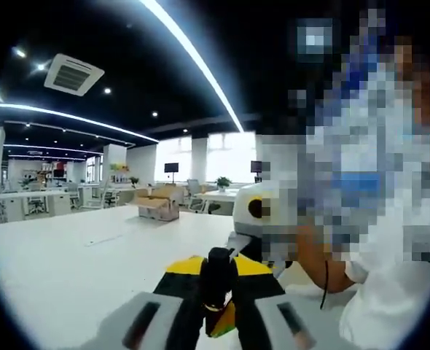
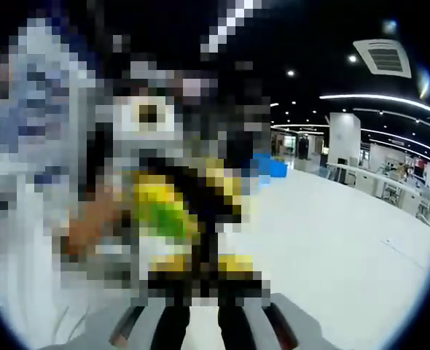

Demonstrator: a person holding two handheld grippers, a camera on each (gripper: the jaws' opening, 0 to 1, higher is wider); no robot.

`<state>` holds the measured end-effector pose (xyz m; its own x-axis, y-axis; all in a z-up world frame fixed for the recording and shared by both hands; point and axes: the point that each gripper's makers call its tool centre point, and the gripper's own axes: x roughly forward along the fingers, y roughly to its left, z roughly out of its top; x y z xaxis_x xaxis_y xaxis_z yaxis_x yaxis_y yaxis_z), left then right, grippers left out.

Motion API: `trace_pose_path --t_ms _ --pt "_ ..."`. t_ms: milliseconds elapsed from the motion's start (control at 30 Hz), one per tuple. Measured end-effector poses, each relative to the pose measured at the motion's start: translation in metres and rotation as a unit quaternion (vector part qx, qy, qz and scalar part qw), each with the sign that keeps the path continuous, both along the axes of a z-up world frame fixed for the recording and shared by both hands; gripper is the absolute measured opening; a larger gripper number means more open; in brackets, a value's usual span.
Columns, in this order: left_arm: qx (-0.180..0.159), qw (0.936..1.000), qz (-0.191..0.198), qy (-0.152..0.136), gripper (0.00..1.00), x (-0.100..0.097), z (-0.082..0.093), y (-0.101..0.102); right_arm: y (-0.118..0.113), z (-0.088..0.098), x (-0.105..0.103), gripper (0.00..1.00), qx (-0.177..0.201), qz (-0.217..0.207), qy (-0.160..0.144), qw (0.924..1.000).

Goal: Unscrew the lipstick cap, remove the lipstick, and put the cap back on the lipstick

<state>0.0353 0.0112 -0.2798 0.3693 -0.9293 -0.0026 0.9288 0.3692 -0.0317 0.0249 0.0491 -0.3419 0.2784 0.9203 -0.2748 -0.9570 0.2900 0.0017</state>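
Left tongs [image 1: 216, 310] are clamped on the black lipstick [image 1: 218, 277] — held above the white worktop [image 1: 69, 255]. Right tongs [image 2: 200, 310] sit close together — their grip can't be told.

A: What lies under it all?

B: A wide white table [image 1: 69, 270], running far back. Beyond it, a cardboard box [image 1: 159, 205], and behind that desks with office chairs [image 1: 34, 203].

A: And farther off?

B: A potted plant [image 1: 223, 182] before bright windows [image 1: 233, 154], a dark monitor [image 1: 171, 168] to the left. Overhead, a long light strip [image 1: 193, 55] and a ceiling vent [image 1: 73, 74].

A: On the other side?

B: Something blue [image 2: 270, 167] far off, by a white pillar [image 2: 340, 138].
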Motion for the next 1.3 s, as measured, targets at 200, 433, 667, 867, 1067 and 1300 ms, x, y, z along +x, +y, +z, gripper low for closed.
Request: trace_pose_path --t_ms 200,433,667,867,1067,1300 --pt "-0.026 0.9995 -0.001 0.018 0.13 0.003 0.004 0.001 -0.002 -0.001 0.001 0.11 0.001 -0.002 0.007 1.0" --pt "-0.033 0.9995 -0.003 -0.002 0.13 0.002 0.016 0.001 -0.002 -0.006 0.0 0.11 -0.003 0.004 0.014 0.9999" --pt "-0.068 0.9975 0.01 -0.017 0.13 0.005 0.045 0.009 -0.004 -0.013 0.003 0.11 -0.01 0.005 0.021 0.9997" --pt "-0.109 0.9933 0.027 -0.026 0.13 0.013 0.066 0.029 -0.014 -0.011 0.007 0.11 -0.007 -0.002 0.023 0.9997" --pt "-0.122 0.9894 0.078 -0.012 0.13 0.037 0.053 0.067 -0.028 0.002 0.011 0.11 0.006 -0.02 0.013 0.9997" --pt "-0.114 0.9836 0.139 0.013 0.13 0.063 0.018 0.101 -0.039 0.019 0.013 0.11 0.02 -0.034 -0.003 0.9992"
